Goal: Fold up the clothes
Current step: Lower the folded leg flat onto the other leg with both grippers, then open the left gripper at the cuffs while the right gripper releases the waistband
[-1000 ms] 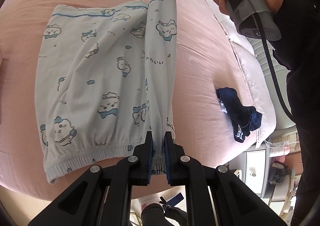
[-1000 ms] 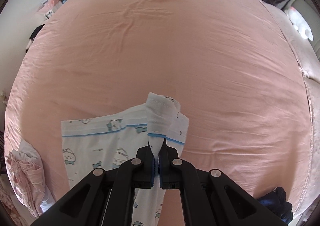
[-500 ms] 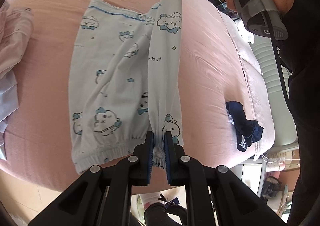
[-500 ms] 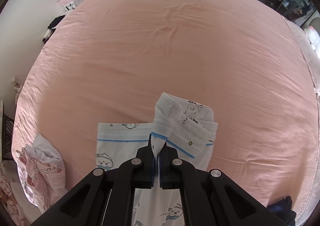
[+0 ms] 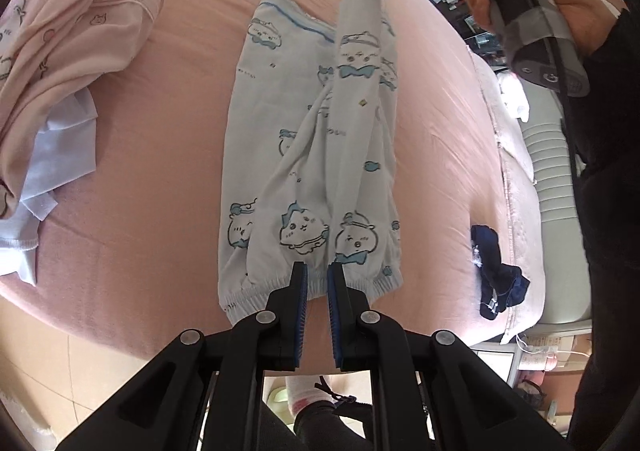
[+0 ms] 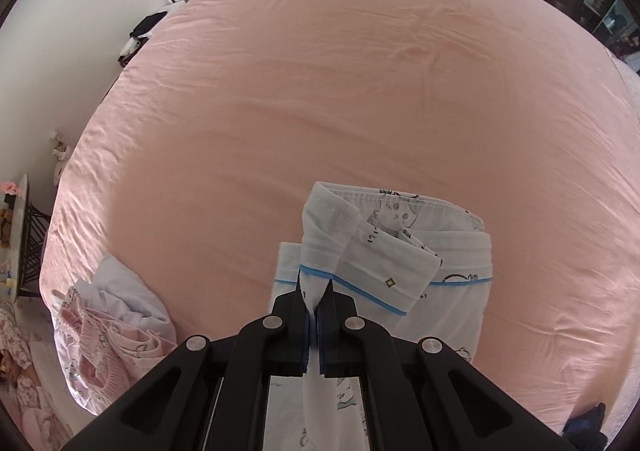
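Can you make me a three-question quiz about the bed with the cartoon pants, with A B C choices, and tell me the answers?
1. Where is the small dark navy garment?
A. near the bed's right edge
B. on the pink pile
C. in a gripper

2. What colour is the bedsheet?
A. green
B. pink
C. grey

3. What is the left gripper doing?
A. hanging empty
B. pinching the elastic cuff of the white cartoon-print trousers
C. holding a sock

Answers: 1 A, it lies alone by that edge. 2 B, the sheet is pink throughout. 3 B, the cuff sits between its pads.
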